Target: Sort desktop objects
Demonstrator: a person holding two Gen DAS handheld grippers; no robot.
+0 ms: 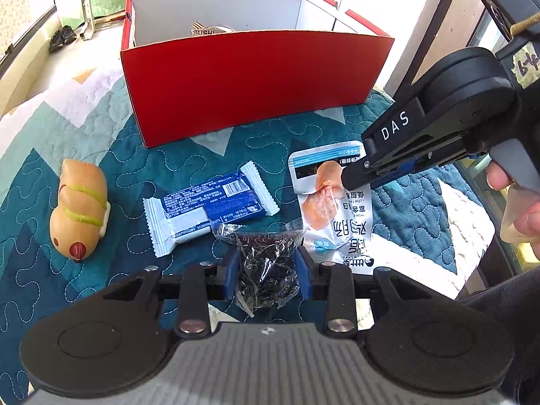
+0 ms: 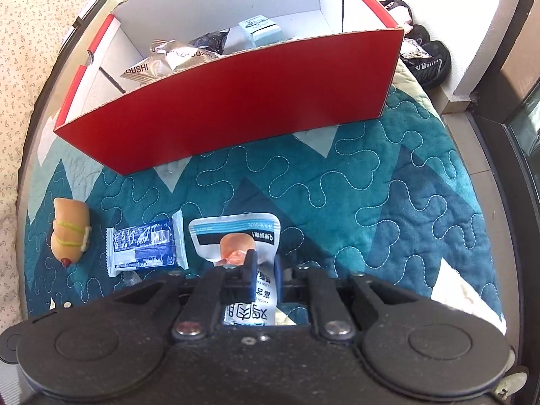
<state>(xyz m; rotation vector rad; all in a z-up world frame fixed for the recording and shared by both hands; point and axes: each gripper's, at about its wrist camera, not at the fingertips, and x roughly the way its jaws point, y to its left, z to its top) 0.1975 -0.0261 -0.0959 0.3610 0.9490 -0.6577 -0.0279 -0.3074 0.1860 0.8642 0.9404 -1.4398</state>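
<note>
together, a clear packet of dark bits (image 1: 266, 263) is clamped by the left gripper (image 1: 266, 266) and a white chicken pouch (image 2: 251, 263) pinched by the right gripper (image 2: 261, 270), seemingly for the red box (image 2: 236, 108).

Red box (image 1: 249, 81) outside, white inside, plain brown cut edge along the rim. Quilt (image 1: 256, 155) dark teal and navy with pale mint and white triangles, light blue wavy stitching all over. Hot dog toy (image 1: 79, 207) tan bun, red sausage tip, yellow-green squiggle. Snack bar wrapper (image 1: 211, 207) navy blue with white crimped ends, white barcode patch. White pouch (image 1: 332, 202) with light blue top band, black strip, orange-pink meat picture, black lettering. Clear packet (image 1: 266, 270) full of black bits. Left claw (image 1: 266, 271) black with blue pads (image 1: 305, 271). Right claw (image 2: 262, 271) black, blue pads too. Silver-grey packets (image 2: 175, 55) and a pale blue packet (image 2: 260, 28) in the box. Black shoes (image 2: 427, 59) with white marks on the floor.
</note>
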